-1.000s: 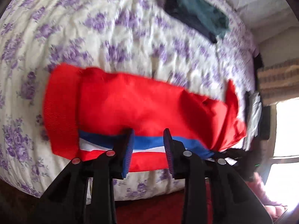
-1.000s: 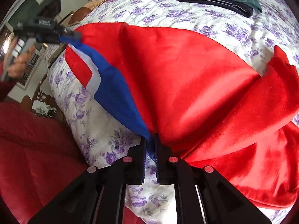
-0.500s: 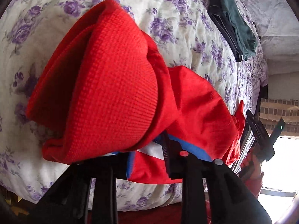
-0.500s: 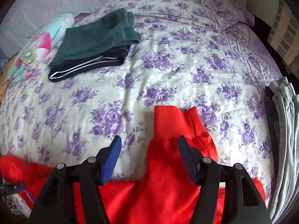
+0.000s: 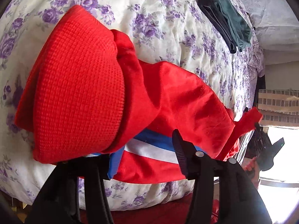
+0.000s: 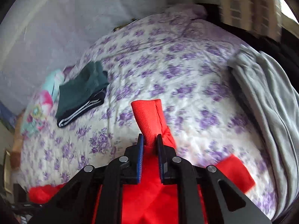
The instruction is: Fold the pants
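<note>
Right tongs [image 6: 150, 140] pinch ribbed knit cuff [image 6: 147, 119] of fleecy red pants [image 5: 179, 97].

Both tools, left tool [image 5: 143, 156] and right tool [image 6: 150, 156]: black plastic linkage arms, silver round rivets, blue ribbed finger pads [image 6: 140, 156].

My red pants [image 5: 183, 97] are soft matt fleece with a coarse ribbed-knit cuff [image 5: 78, 85]; the floral bedspread [image 5: 168, 24] is crinkled cotton-like cloth.

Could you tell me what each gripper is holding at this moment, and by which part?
The right gripper is shut on the red pants at a ribbed leg cuff. The left gripper is open over the waistband end, holding nothing.
</note>
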Action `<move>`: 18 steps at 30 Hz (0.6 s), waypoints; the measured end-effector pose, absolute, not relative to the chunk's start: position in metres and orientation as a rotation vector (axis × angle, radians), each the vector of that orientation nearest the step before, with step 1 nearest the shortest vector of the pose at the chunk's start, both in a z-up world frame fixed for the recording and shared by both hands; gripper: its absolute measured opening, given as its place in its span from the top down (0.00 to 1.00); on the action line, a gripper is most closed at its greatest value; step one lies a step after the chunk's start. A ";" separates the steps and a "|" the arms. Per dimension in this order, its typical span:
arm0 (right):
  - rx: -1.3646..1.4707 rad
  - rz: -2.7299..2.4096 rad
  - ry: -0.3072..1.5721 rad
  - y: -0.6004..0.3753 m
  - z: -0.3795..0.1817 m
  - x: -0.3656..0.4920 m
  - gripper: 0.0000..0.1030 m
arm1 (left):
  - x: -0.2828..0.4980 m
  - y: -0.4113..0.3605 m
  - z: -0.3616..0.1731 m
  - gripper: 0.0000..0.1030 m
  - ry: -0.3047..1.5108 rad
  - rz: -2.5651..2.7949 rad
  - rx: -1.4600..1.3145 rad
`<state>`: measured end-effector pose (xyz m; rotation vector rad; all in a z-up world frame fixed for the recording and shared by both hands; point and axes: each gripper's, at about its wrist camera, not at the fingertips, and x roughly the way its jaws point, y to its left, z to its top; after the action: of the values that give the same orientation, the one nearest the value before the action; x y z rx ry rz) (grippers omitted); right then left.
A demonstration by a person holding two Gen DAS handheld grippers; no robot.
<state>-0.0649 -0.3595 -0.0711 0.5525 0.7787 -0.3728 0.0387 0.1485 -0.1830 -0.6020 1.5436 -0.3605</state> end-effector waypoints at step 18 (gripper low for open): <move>0.892 -0.472 0.802 -0.405 -0.132 -0.153 0.52 | 0.043 0.132 -0.181 0.35 1.569 -0.352 -0.537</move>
<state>-0.1526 -0.4051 -0.1320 0.8924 0.8015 -0.4723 0.0426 0.1320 -0.1805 -0.5370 1.5693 -0.3521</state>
